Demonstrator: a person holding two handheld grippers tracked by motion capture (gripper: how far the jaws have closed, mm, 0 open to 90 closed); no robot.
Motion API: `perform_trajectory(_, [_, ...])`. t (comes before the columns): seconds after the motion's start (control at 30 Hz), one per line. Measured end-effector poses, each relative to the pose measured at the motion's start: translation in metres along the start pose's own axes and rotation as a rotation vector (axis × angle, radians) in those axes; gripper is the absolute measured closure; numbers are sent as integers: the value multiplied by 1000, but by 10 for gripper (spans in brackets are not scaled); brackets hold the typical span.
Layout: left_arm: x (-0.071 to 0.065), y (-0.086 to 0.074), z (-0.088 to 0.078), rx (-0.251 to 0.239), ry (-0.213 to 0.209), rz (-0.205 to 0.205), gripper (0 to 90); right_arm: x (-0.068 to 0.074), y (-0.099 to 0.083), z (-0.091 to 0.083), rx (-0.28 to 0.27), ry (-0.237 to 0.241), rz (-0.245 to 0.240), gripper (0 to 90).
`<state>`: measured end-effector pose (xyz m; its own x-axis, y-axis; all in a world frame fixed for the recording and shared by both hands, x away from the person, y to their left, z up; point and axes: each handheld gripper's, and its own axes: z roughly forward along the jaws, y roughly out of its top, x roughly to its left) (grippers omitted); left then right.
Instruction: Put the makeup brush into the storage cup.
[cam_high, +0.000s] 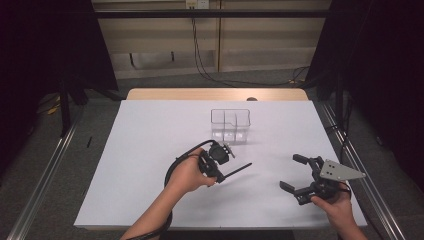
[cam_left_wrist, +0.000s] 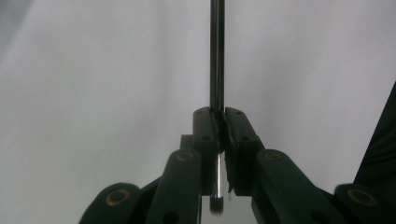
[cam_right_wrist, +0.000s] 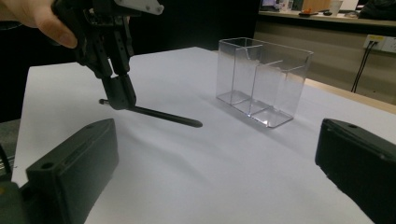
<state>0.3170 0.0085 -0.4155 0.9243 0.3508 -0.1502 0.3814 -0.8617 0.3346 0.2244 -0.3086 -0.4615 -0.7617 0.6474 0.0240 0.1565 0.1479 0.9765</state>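
My left gripper (cam_high: 218, 177) is shut on a thin black pen (cam_high: 239, 169), held near one end just above the white table, its long end pointing right. In the left gripper view the pen (cam_left_wrist: 216, 56) runs straight up from between the pressed pads (cam_left_wrist: 207, 135). In the right gripper view that gripper (cam_right_wrist: 119, 95) hangs at upper left with the pen (cam_right_wrist: 163, 115) sticking out level. A clear plastic box (cam_high: 230, 125) with compartments stands behind it, empty. My right gripper (cam_high: 295, 172) rests open at the table's right front, nothing between its fingers (cam_right_wrist: 74, 168).
The white table top (cam_high: 150, 145) ends at a wooden strip (cam_high: 215, 94) at the back. Metal rails (cam_high: 45, 175) run along both sides. Cables (cam_high: 205, 65) hang down the back wall. The clear box (cam_right_wrist: 261, 79) sits ahead of the right gripper.
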Motion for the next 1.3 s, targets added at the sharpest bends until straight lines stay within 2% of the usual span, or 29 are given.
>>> perform_trajectory(0.03, [-1, 0, -1, -9, -3, -3, 840, 0, 0, 1, 11, 0, 1, 0])
perform_trajectory(0.13, [-2, 2, -3, -5, -6, 21, 841, 2, 1, 3, 26, 13, -5, 0])
perform_trajectory(0.27, [-6, 4, -4, -17, -13, 17, 841, 3, 5, 6, 56, 29, -13, 0])
perform_trajectory(0.5, [-10, 6, -5, -12, -23, 44, 841, 3, 9, 12, 109, 58, -34, 0])
perform_trajectory(0.67, [-12, 7, -5, -23, -31, 48, 840, 0, 15, 16, 144, 71, -44, 0])
perform_trajectory(0.7, [-11, 8, -5, -11, -34, 64, 840, -1, 16, 18, 152, 70, -43, 0])
perform_trajectory(0.83, [-14, 8, -4, -19, -38, 55, 841, -2, 20, 22, 186, 86, -48, 0])
perform_trajectory(0.87, [-14, 8, -4, -17, -41, 58, 841, -3, 22, 24, 210, 97, -46, 0])
perform_trajectory(1.3, [-20, 12, -3, -13, -51, 92, 840, 1, 37, 40, 321, 144, -107, 0])
